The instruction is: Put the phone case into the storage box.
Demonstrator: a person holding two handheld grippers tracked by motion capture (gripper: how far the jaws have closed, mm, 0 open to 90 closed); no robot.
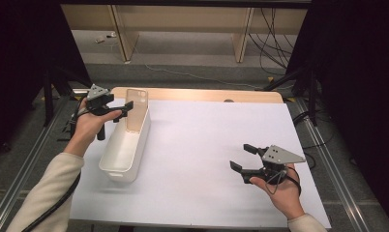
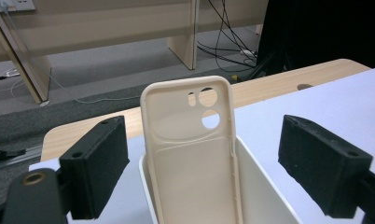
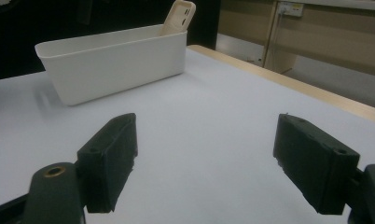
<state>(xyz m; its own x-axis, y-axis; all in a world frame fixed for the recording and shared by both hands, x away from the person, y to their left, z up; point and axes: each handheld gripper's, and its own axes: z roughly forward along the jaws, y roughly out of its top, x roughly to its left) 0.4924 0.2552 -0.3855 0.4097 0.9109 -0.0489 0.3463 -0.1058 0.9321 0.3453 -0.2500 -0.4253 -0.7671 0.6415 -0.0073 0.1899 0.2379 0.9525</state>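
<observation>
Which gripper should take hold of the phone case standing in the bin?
Left. The left gripper is right at the phone case, jaws open on either side of it. The right gripper hangs open over bare table, well away from the bin.

Phone case (image 1: 136,110) stands in bin (image 1: 127,145) at table's (image 1: 207,159) left.

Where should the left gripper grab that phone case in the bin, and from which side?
Probably the top edge of the phone case, where it stands clear above the white bin rim. It leans upright against the bin's far end, so come from the near side with the open left gripper level, its pads closing on the case's two long edges.
</observation>
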